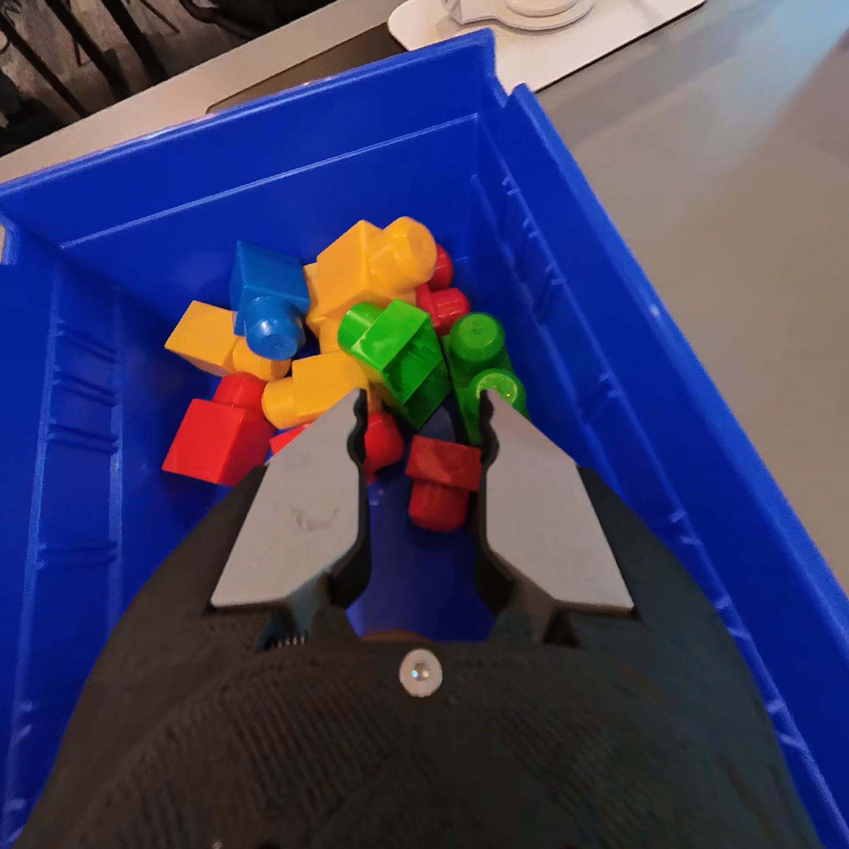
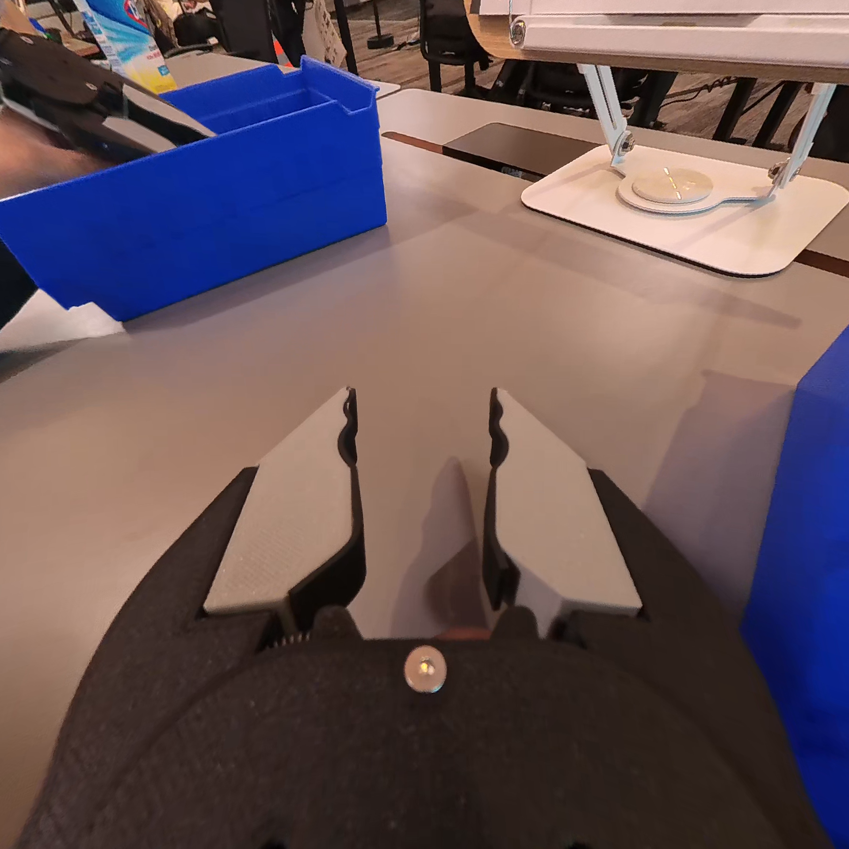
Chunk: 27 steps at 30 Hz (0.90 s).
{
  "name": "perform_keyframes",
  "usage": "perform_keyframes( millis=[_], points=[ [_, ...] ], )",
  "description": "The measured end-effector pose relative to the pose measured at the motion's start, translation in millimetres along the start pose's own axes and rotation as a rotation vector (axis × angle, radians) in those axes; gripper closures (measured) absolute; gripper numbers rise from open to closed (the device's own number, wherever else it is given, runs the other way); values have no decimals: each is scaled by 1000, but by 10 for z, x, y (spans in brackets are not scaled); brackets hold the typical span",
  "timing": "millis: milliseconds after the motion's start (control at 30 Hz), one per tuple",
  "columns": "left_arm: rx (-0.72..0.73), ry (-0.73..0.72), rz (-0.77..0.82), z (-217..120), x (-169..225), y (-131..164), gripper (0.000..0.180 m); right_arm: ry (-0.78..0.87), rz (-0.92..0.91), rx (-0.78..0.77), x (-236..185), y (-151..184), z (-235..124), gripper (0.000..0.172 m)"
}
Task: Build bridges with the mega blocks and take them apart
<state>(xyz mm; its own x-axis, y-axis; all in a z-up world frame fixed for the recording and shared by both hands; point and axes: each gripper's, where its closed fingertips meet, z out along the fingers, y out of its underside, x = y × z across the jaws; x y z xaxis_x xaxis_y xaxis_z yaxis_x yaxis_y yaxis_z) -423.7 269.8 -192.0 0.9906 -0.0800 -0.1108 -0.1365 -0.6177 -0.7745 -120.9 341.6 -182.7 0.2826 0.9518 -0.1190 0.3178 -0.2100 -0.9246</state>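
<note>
In the blue bin point(image 1: 528, 193), jumbled, perhaps interlocked blocks point(image 1: 321, 331).

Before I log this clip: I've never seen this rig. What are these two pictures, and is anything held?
A person holds two hand grippers, each carrying a camera that looks along its fingers. The left view looks down into a blue bin of toy blocks: yellow, green, red, blue. The left gripper is open over them; a small red block lies between its fingers, not gripped. The right gripper is open over a bare grey table. A white stand sits farther back.
</note>
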Motion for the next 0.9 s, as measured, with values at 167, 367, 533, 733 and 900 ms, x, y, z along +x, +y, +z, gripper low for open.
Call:
perform_keyframes(
  millis=[167, 367, 533, 733, 900],
  points=[
    [-84, -272, 31, -104, -518, 171, 157, 1, 0, -8, -12, 18, -11, 118],
    [-34, 6, 105, -130, -55, 85, 149, -11, 0, -22, -35, 36, -1, 119],
    [-44, 94, 514, -241, 310, 247, 167, -24, -12, -30, -85, 44, 14, 120],
    [-74, 87, 561, -297, 333, 298, 171, -46, -29, -43, -160, 58, 40, 120],
    [-38, 67, 422, -349, 198, 211, 127, -49, -30, -43, -170, 59, 42, 120]
  ],
)
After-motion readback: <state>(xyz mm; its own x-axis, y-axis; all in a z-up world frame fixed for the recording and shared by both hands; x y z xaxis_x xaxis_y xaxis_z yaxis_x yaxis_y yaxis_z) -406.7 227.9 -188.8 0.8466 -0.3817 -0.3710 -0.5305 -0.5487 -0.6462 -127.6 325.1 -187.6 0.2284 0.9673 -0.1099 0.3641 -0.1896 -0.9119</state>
